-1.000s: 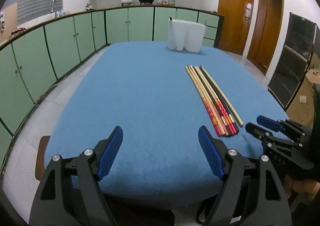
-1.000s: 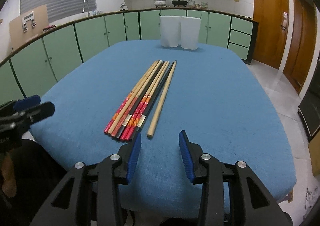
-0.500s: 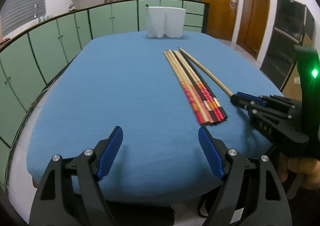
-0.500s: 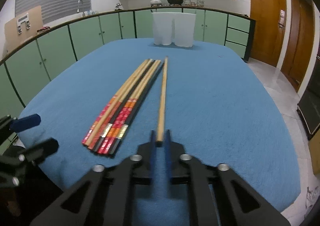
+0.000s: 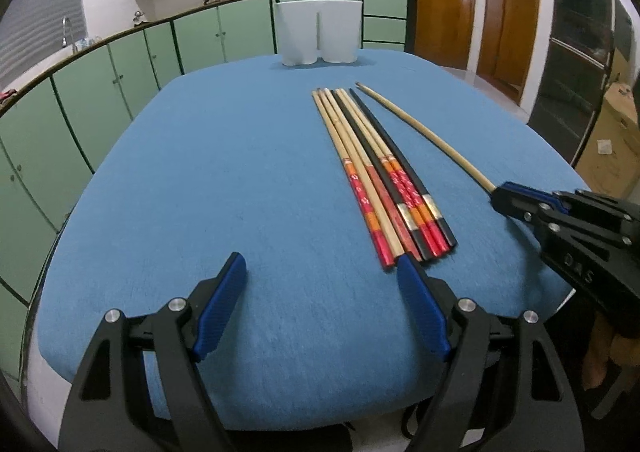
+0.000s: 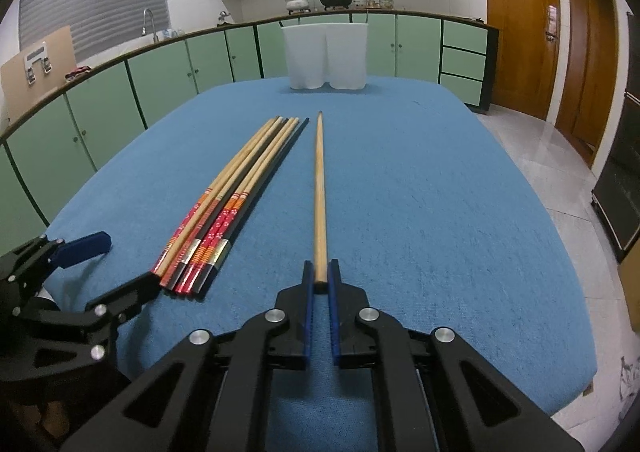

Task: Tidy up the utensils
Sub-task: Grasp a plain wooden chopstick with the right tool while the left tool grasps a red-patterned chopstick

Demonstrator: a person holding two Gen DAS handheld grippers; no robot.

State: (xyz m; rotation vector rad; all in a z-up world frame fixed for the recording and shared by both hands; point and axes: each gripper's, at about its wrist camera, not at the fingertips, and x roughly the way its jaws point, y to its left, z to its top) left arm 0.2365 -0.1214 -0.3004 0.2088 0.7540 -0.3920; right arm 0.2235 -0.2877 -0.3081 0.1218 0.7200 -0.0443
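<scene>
A plain wooden chopstick (image 6: 319,188) lies apart from the others, and my right gripper (image 6: 319,280) is shut on its near end. The left wrist view shows that chopstick (image 5: 420,128) running into the right gripper (image 5: 500,198) at the right. A bundle of several chopsticks (image 5: 376,168) with red, orange and black handles lies side by side on the blue table (image 5: 200,172). My left gripper (image 5: 322,284) hangs open above the table's near edge, just left of the bundle's near ends, holding nothing. In the right wrist view the bundle (image 6: 228,204) lies left of the held chopstick.
A white two-part holder (image 6: 326,54) stands at the table's far edge, also in the left wrist view as a white holder (image 5: 318,32). Green cabinets (image 6: 120,92) curve behind the table. Wooden doors (image 6: 516,24) stand at the right.
My right gripper has gone from open to shut on the plain chopstick's near end, and the chopstick has swung away from the bundle. My left gripper has moved toward the bundle, staying open.
</scene>
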